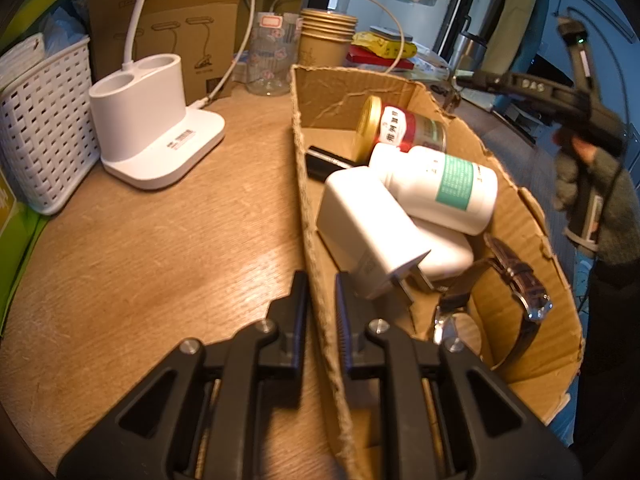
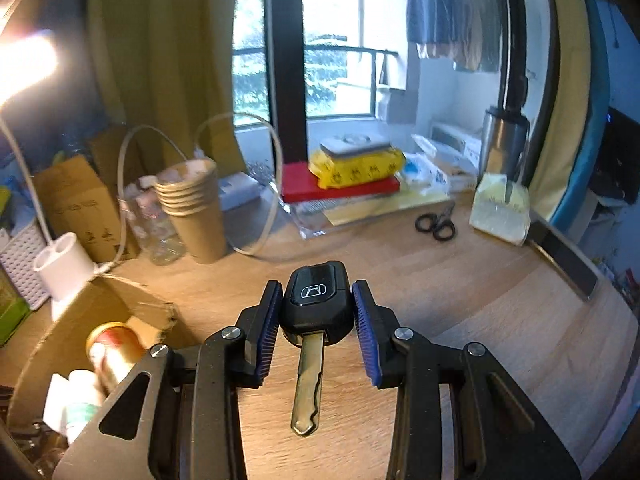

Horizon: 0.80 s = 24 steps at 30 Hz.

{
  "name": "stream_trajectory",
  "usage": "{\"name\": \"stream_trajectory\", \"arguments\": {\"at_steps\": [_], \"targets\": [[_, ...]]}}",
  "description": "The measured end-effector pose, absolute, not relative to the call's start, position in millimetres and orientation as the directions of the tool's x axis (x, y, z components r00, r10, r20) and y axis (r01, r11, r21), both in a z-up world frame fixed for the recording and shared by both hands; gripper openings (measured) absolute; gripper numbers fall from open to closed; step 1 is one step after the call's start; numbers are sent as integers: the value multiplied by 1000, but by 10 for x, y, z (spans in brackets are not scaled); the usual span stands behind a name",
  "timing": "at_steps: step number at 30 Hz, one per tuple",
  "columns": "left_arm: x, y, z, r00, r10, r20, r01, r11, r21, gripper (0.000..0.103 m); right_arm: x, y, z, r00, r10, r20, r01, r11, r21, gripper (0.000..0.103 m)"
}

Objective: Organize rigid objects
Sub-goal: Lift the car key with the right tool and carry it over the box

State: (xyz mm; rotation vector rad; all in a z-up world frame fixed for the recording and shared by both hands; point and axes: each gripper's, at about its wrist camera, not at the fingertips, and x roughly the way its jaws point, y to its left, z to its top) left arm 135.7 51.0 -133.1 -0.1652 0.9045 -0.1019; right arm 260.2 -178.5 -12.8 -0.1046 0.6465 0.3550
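Over the wooden surface (image 2: 460,320), my right gripper (image 2: 316,312) carries the car key (image 2: 314,300), jaws pinching the black fob from both sides, blade hanging back toward the camera so the grip sits on the widest part. My left gripper (image 1: 320,300) has its jaws clamped on the near wall of the cardboard box (image 1: 308,216), I judge to steady it. Inside lie 2 bottles, 1 charger (image 1: 368,224) and 1 watch (image 1: 516,280). The key likely goes in next.

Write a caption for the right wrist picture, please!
Right tool grips a black car key above the wooden desk.
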Motion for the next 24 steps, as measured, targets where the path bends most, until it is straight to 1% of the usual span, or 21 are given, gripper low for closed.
{"name": "stream_trajectory", "arguments": {"at_steps": [9, 17, 24], "targets": [[1358, 507, -1331, 614, -157, -773, 18, 982, -186, 15, 2254, -1579, 157, 751, 356, -557, -420, 908, 15, 38], [1358, 511, -1331, 614, -158, -773, 18, 982, -186, 15, 2014, -1348, 380, 752, 400, -523, -486, 873, -31, 38], [1361, 506, -1335, 615, -157, -773, 18, 983, -185, 15, 1879, -1132, 478, 735, 438, -518, -537, 842, -51, 38]]}}
